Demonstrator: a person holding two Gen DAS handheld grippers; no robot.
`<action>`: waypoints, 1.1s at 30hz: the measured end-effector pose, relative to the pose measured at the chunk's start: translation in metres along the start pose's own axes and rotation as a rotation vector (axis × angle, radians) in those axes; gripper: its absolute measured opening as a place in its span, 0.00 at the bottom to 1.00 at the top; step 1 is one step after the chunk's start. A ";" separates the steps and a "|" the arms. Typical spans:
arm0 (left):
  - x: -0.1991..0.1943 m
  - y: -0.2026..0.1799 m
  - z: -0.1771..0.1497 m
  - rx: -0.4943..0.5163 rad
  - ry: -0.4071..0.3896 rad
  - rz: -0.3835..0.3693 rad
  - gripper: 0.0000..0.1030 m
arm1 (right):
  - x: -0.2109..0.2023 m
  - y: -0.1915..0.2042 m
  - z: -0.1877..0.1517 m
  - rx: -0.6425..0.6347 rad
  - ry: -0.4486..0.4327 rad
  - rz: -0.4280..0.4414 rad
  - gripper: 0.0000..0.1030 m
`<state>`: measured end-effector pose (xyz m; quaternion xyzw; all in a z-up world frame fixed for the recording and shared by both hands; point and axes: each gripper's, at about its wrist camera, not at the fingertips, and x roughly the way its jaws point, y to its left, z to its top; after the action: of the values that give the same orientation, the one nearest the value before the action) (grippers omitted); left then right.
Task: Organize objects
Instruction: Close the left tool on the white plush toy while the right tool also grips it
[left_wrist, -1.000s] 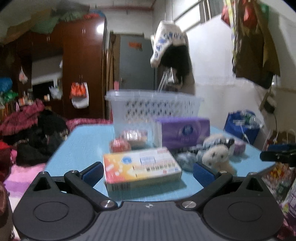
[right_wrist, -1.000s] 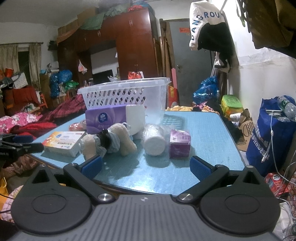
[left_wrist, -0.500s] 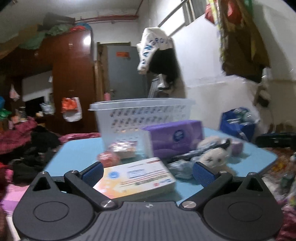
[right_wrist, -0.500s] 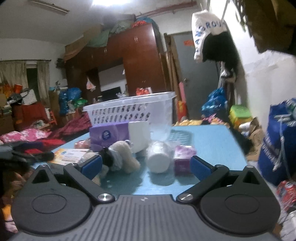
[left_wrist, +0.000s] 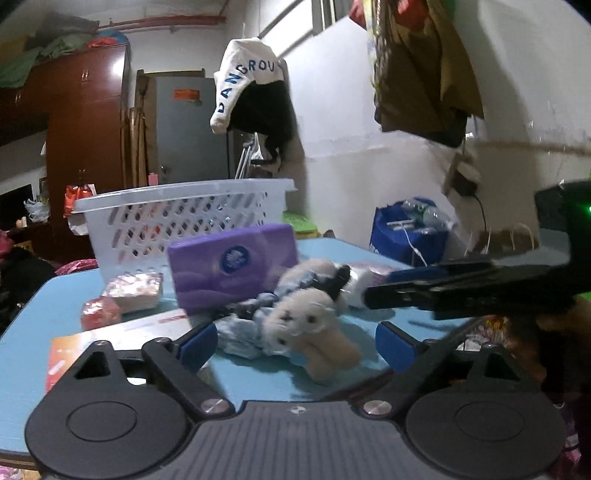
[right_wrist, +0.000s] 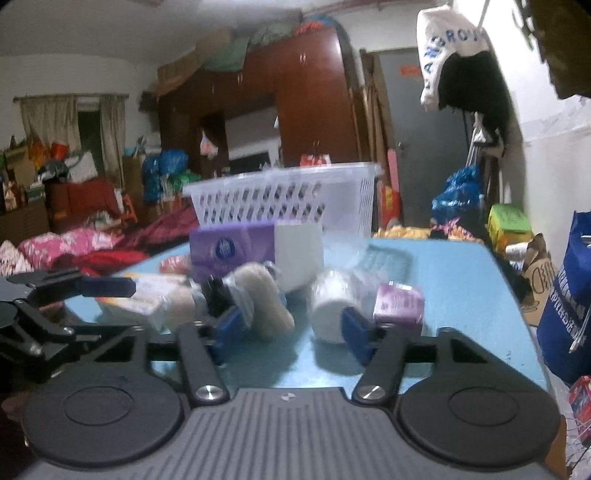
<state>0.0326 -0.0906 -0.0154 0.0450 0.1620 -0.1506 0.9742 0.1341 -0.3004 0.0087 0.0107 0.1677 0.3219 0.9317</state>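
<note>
Both hand-held grippers, left (left_wrist: 295, 343) and right (right_wrist: 290, 328), gape over a cluttered blue table (right_wrist: 458, 280).

A dark red-brown wooden wardrobe (right_wrist: 291, 110) stands at far centre beside a grey door (right_wrist: 424, 147), curtained window (right_wrist: 88, 129) far left, white wall (left_wrist: 369, 110) right, garments hanging on it.

Fuzzy plush toy (left_wrist: 310, 325), perforated plastic basket (left_wrist: 177, 221)

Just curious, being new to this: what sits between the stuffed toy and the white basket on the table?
In the left wrist view, a purple tissue pack stands between the stuffed toy and the white basket.
</note>
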 end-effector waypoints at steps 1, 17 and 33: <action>0.001 -0.003 0.000 0.001 0.004 0.007 0.92 | 0.002 0.000 0.000 -0.004 0.004 0.004 0.54; 0.025 -0.030 -0.009 0.039 0.053 0.094 0.74 | 0.015 0.009 0.005 -0.078 0.040 0.088 0.37; 0.030 -0.007 -0.016 -0.029 0.050 0.160 0.34 | 0.016 0.008 0.000 -0.109 0.039 0.100 0.21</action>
<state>0.0532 -0.1036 -0.0404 0.0475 0.1842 -0.0690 0.9793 0.1416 -0.2840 0.0051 -0.0381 0.1673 0.3771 0.9101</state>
